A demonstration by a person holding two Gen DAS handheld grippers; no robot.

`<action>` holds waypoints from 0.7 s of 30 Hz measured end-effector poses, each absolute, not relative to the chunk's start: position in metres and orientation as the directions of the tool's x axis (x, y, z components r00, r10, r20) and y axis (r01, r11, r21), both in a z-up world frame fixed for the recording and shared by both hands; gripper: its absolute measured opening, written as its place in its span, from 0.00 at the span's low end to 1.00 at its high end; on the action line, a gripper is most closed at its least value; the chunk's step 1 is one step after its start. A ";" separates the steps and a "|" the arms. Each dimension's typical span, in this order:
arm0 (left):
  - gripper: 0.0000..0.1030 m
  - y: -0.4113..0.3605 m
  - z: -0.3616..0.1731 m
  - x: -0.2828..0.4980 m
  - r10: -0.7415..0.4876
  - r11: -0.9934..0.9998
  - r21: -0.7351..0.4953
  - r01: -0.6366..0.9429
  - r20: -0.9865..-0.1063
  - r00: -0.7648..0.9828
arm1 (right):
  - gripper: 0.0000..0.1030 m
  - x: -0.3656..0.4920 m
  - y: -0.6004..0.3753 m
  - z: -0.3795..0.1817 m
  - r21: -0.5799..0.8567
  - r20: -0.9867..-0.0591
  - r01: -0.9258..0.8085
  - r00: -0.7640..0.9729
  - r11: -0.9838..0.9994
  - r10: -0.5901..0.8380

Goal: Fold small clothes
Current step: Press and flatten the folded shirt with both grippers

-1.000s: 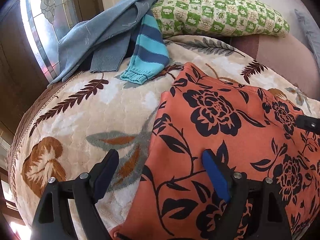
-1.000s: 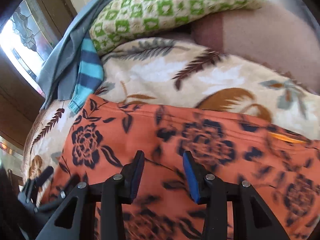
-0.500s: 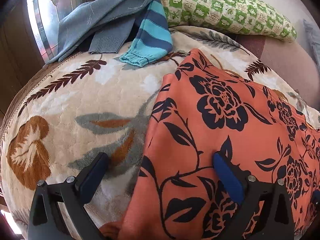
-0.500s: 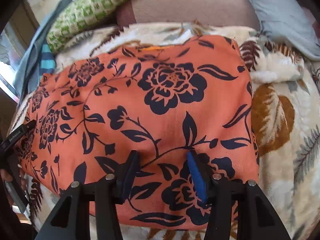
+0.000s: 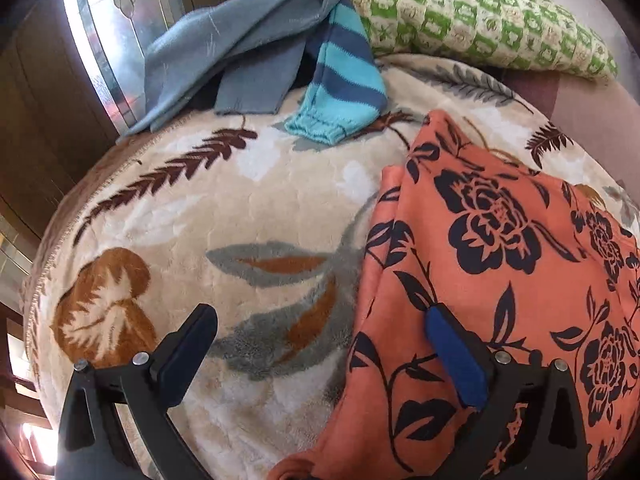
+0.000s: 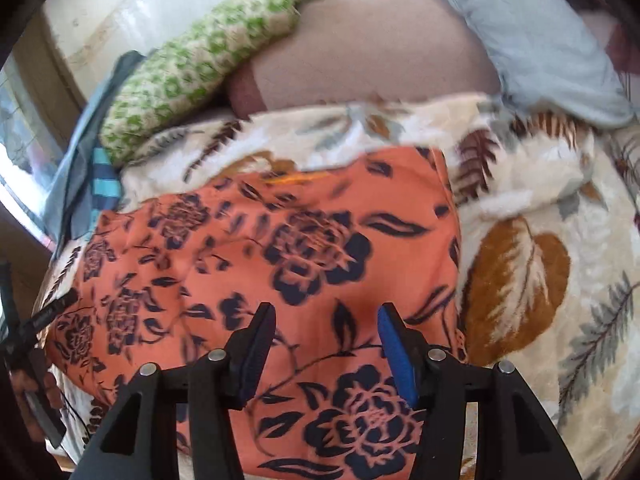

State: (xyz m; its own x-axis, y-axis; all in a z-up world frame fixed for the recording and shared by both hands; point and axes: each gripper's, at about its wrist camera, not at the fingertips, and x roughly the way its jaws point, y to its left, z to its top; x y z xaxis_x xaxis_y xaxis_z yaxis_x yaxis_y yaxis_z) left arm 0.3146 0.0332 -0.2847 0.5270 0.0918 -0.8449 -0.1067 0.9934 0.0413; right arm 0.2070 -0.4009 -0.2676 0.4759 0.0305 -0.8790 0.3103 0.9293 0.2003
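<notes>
An orange cloth (image 5: 500,280) with a dark flower print is laid out flat on a leafy blanket (image 5: 260,208), so that's where the task item sits. In the left wrist view it fills the right half, with its left edge showing a doubled layer. The left gripper (image 5: 320,344) is spread wide and nothing is held; one finger is seen over bare blanket, the other over the cloth's left edge. Whether the fingers touch the fabric can't be told.

In the right wrist view the cloth (image 6: 280,264) is seen across the middle, a bit blurred. The right gripper (image 6: 326,344) is parted too, with nothing pinched, both fingers over the near part of the cloth.

At the far left a grey sweater (image 5: 240,36) and a striped sleeve (image 5: 344,80) are piled, with a green pillow (image 5: 480,20) just beside them.
</notes>
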 end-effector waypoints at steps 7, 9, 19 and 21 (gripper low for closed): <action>1.00 0.066 -0.263 0.285 0.064 0.980 -0.055 -0.189 -0.820 0.568 | 0.56 0.214 -0.397 -0.257 0.229 -0.865 0.313 0.499 0.922 0.046; 1.00 0.076 -0.251 0.264 0.079 0.971 -0.071 -0.227 -0.804 0.589 | 0.56 0.210 -0.396 -0.250 0.285 -0.839 0.299 0.538 0.911 0.086; 1.00 0.072 -0.252 0.181 -0.056 0.954 -0.199 -0.225 -0.854 0.518 | 0.56 0.191 -0.316 -0.221 0.356 -0.745 0.026 0.611 0.934 0.267; 1.00 0.065 -0.251 0.177 -0.060 0.951 -0.207 -0.228 -0.849 0.525 | 0.56 0.188 -0.303 -0.222 0.367 -0.740 0.003 0.607 0.930 0.290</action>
